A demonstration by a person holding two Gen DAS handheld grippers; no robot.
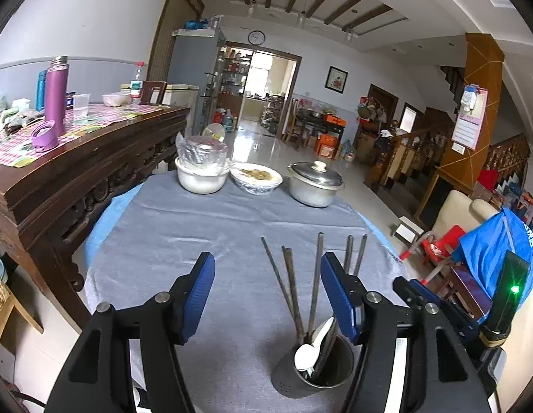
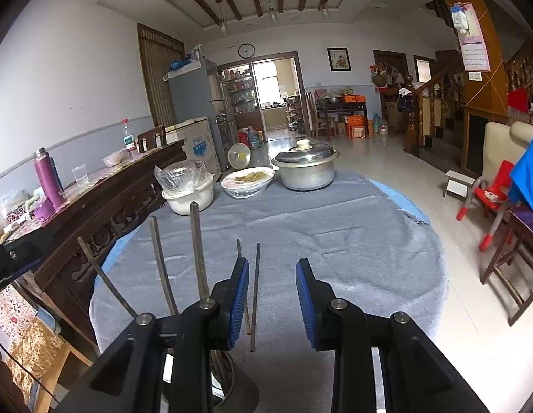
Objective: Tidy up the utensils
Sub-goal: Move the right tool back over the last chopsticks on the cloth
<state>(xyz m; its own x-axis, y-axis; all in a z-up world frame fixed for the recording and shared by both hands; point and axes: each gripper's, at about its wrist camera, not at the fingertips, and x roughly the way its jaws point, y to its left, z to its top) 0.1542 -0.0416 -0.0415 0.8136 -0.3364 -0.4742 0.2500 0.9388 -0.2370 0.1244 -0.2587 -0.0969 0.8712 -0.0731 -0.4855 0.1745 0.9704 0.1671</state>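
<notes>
A dark utensil cup (image 1: pixel 318 371) stands on the grey cloth near the table's front edge. It holds several dark chopsticks (image 1: pixel 294 285) that lean outward and a white spoon (image 1: pixel 309 352). My left gripper (image 1: pixel 266 275) is open and empty, with the cup just inside its right finger. In the right wrist view the cup (image 2: pixel 228 378) sits low, under the left finger, with chopsticks (image 2: pixel 199 251) rising from it. Two more chopsticks (image 2: pixel 255 296) stand between the fingers near the left one. My right gripper (image 2: pixel 272 280) is open and empty.
A white bowl with a plastic bag (image 1: pixel 202 177), a covered plate of food (image 1: pixel 256 179) and a lidded metal pot (image 1: pixel 316 182) stand at the table's far edge. A carved wooden sideboard (image 1: pixel 77 172) with bottles lies to the left. A red chair (image 2: pixel 490 192) stands to the right.
</notes>
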